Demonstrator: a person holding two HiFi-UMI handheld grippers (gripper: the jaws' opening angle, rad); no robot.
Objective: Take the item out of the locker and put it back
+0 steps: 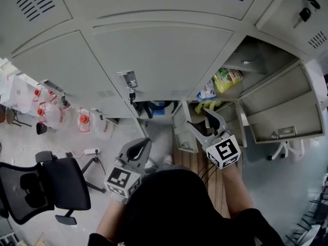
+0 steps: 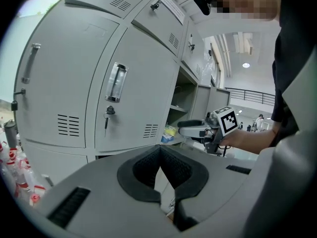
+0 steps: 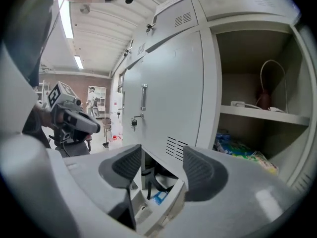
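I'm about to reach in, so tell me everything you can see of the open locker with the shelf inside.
The open locker is pale grey painted metal and stands upright in a bank of lockers, its door swung wide. A shelf splits it: a white cord lies on top, looping up the back; colourful packets lie below.

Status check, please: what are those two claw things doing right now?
Left gripper shut, empty, held back. Right gripper open, empty, aimed at open locker. Yellow-green packet on its lower shelf, untouched. Lower door open beneath right gripper.
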